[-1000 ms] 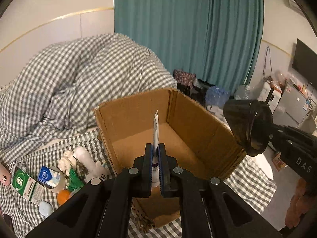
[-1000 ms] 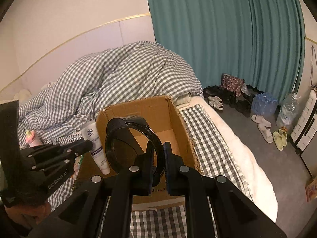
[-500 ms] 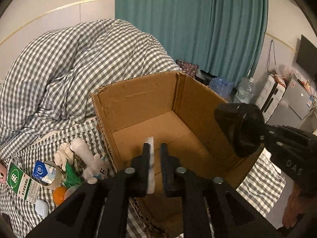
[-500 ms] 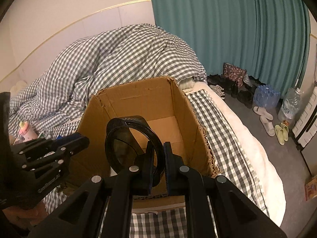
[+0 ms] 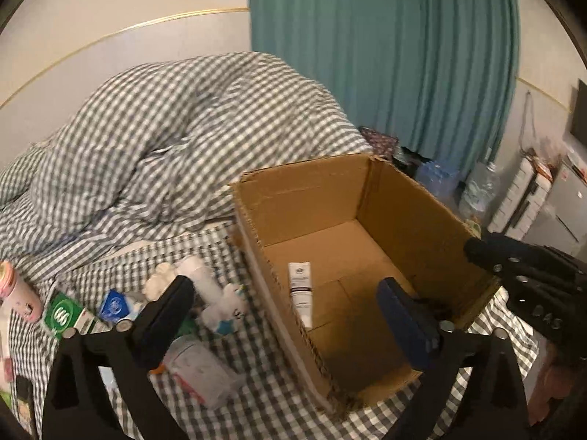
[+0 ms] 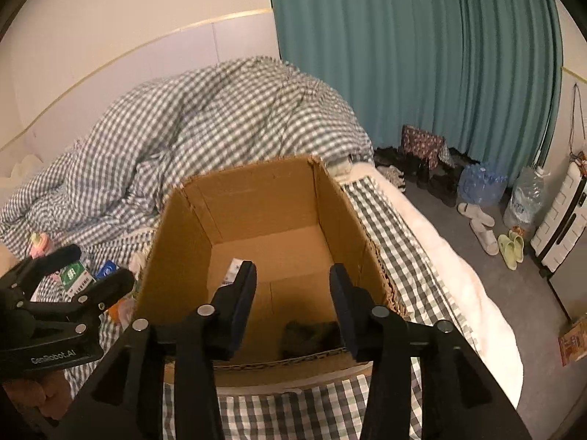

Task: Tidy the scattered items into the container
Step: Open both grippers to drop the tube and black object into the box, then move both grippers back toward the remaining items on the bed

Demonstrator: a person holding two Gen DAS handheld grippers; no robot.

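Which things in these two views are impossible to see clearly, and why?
- Left wrist view: the scattered items are blurred, partly behind the left tongs.
- Right wrist view: the dark object in the cardboard box is shadowed; the white tube is mostly behind the right tongs.

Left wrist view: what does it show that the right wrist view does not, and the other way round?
Only left: a clear bottle and a white plush toy on the bed beside the box.

Only right: slippers and a suitcase on the floor, and a dark item in the box.

Both: the box, the tube inside it, the checked duvet.
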